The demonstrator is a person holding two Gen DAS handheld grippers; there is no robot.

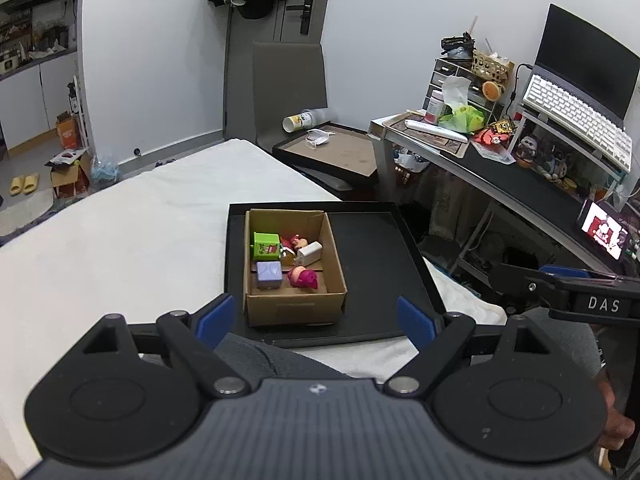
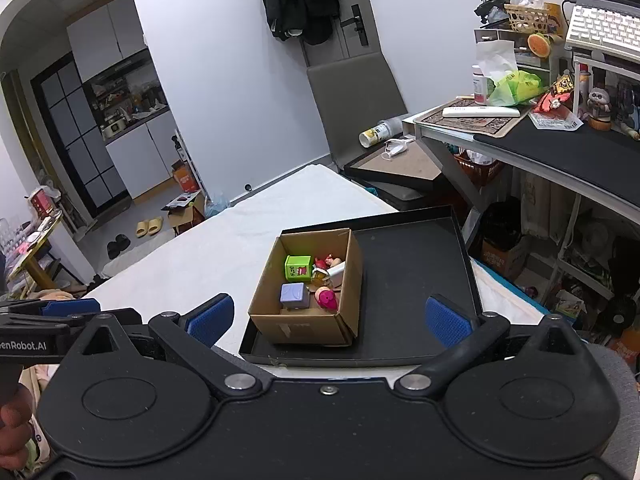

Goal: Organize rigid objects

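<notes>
A small cardboard box [image 1: 294, 308] [image 2: 296, 326] stands in the left part of a black tray [image 1: 376, 264] [image 2: 416, 280] on a white-covered table. Inside lie a green cube [image 1: 266, 246] [image 2: 298, 268], a lilac cube [image 1: 269, 275] [image 2: 294, 296], a pink figure [image 1: 304, 279] [image 2: 327, 298], a white block [image 1: 310, 253] [image 2: 338, 272] and a small red-and-pink toy [image 1: 294, 241] [image 2: 328, 261]. My left gripper [image 1: 315, 320] hangs open, short of the box, with nothing between its blue pads. My right gripper [image 2: 329, 318] is open and empty too, held back from the tray.
The white table [image 1: 120, 240] [image 2: 224, 248] spreads left of the tray. A grey chair [image 1: 288, 92] [image 2: 356, 108] with a second tray stands behind. A cluttered desk [image 1: 520, 184] [image 2: 560, 140] with a keyboard and laptop runs along the right. A hand holds each gripper's handle.
</notes>
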